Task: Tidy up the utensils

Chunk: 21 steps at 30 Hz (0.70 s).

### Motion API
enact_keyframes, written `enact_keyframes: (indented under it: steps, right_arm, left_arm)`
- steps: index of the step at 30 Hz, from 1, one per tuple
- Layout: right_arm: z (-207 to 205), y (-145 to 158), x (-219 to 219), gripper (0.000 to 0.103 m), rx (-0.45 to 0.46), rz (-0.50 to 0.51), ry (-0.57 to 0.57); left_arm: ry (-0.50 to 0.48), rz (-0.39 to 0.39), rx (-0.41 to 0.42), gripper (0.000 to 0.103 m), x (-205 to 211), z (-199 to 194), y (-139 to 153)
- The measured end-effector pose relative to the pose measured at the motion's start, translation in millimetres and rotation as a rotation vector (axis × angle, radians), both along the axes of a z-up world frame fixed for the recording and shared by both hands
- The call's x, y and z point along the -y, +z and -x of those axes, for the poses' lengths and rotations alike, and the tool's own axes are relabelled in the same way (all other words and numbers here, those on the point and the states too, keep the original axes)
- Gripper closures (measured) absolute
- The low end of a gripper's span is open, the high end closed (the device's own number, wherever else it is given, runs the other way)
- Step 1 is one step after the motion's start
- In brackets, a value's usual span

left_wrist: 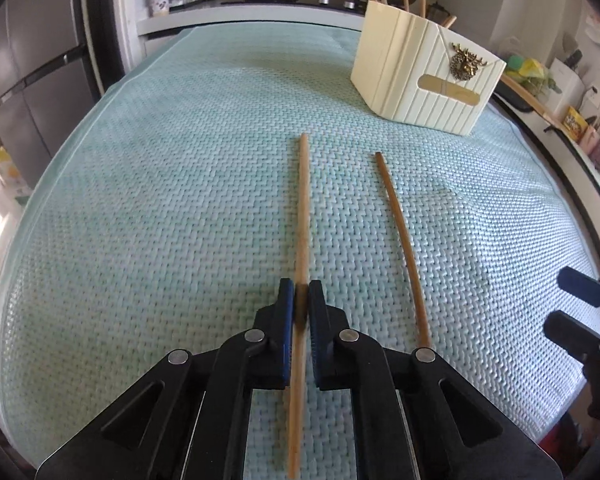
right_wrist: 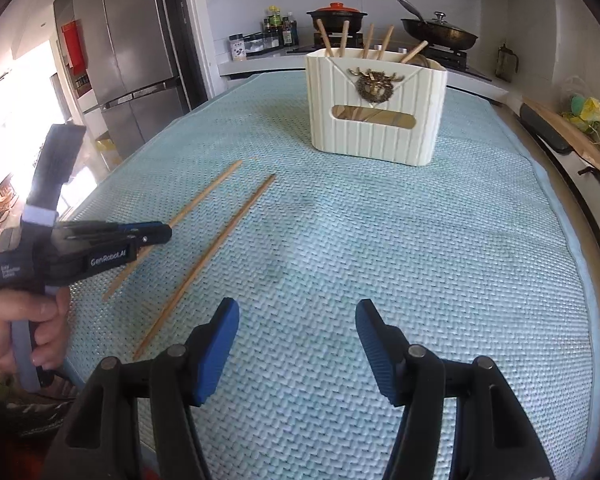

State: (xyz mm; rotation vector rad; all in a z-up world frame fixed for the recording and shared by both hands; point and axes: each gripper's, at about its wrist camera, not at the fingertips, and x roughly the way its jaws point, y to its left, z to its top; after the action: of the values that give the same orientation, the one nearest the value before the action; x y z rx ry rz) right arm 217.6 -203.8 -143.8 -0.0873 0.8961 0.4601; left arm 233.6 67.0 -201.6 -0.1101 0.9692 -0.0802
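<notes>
Through the left wrist camera, your left gripper (left_wrist: 301,292) is clenched on the lighter chopstick (left_wrist: 302,208), its blue pads pressing the stick from both sides. The chopstick runs straight ahead from between the fingers, its far tip pointing toward the cream utensil holder (left_wrist: 416,80), and its near end passes back under the gripper body. A second, darker chopstick (left_wrist: 400,236) lies just to the right of the held one on the teal woven mat (left_wrist: 160,200) that covers the table, apart from it and angled slightly. The holder stands at the far right of the mat, well beyond both tips, with several wooden handles sticking out of its top. At the right edge, your right gripper (left_wrist: 576,304) shows with its fingers spread.

Through the right wrist camera, your right gripper (right_wrist: 296,320) is released, fingers wide apart over bare mat (right_wrist: 420,260), holding nothing. The darker chopstick (right_wrist: 208,260) lies to its left, near the left fingertip but not touching it. Farther left, your left gripper (right_wrist: 160,234) closes around the lighter chopstick (right_wrist: 208,196). The utensil holder (right_wrist: 376,116) stands upright straight ahead at the far side of the mat, well apart from both grippers.
</notes>
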Motion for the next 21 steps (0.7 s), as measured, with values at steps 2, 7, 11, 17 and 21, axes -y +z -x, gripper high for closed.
enact_keyframes:
  steps: [2, 7, 11, 17, 21]
  right_arm:
    - [-8, -4, -17, 0.047, -0.026, -0.023, 0.044]
    - [-16, -19, -68, 0.049, -0.037, -0.029, 0.174]
    - [-16, -34, -94, 0.07, -0.024, 0.055, 0.228]
    - [-17, -31, -51, 0.097, -0.019, 0.12, 0.081]
    - [-7, -33, 3, 0.097, -0.055, 0.152, -0.051]
  left_arm:
    - [0.026, 0.036, -0.009, 0.095, -7, 9, 2]
    - [0.089, 0.074, 0.01, 0.058, -27, 18, 9]
    - [0.093, 0.077, 0.009, 0.054, -34, 14, 11]
    - [0.074, 0.073, 0.015, 0.049, -29, 14, 10]
    - [0.051, 0.06, 0.013, 0.048, -22, 12, 9]
